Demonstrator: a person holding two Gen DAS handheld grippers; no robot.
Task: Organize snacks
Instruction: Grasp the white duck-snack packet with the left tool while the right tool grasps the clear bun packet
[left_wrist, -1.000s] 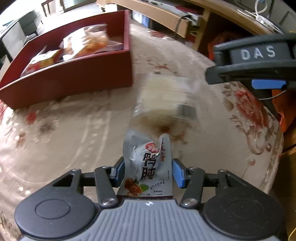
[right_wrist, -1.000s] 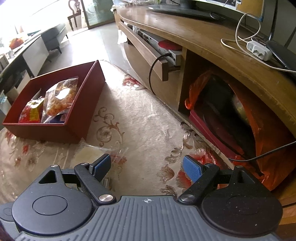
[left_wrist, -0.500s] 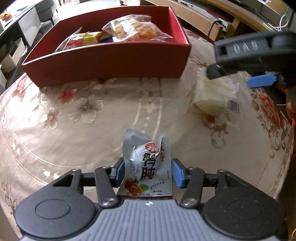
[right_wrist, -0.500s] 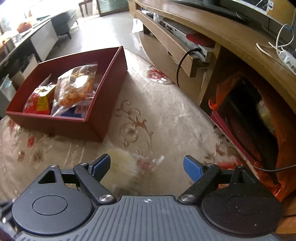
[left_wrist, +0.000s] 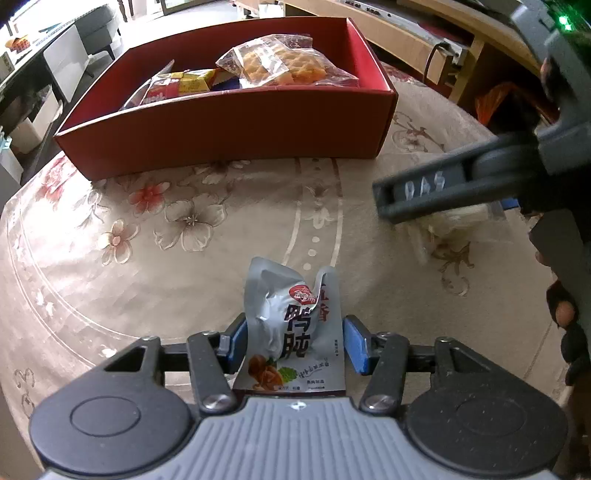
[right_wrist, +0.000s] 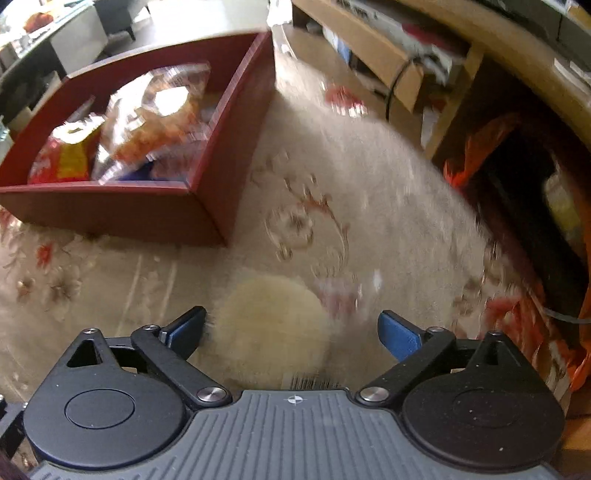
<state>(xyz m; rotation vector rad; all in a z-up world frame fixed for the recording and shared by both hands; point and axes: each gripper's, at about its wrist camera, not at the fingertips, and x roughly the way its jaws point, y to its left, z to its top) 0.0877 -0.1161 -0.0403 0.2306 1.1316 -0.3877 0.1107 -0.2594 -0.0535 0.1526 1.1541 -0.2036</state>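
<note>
A round tabletop (left_wrist: 110, 288) covered with a beige cloth printed with flowers fills both views, with a curved wooden media unit (right_wrist: 424, 55) behind it and an orange plastic bag (right_wrist: 476, 147) tucked into its lower opening.

At the far side of the tabletop sits a dark red rectangular cardboard box (left_wrist: 229, 129). Inside it lie a clear bag of golden crackers (left_wrist: 280, 66) and a red and yellow snack packet (left_wrist: 177, 85).

The left tool (left_wrist: 293, 343) pinches a small silver foil snack pouch with black printed characters (left_wrist: 291, 325). Its blue pads (left_wrist: 236, 343) press the pouch's sides, and the pouch stands upright above the cloth, short of the box's near wall.

The right tool (right_wrist: 291, 332) stands spread wide, its jaws having just been opening. Between its blue fingertips (right_wrist: 400, 338), touched by neither pad, lies a clear-wrapped pale round cake (right_wrist: 273, 328) flat on the cloth, a barcode label showing at its near edge. This view is blurred. In the left view the right tool's dark body sits over that cake at the right of the tabletop, with gloved fingers (left_wrist: 565, 314) showing at the edge.
</note>
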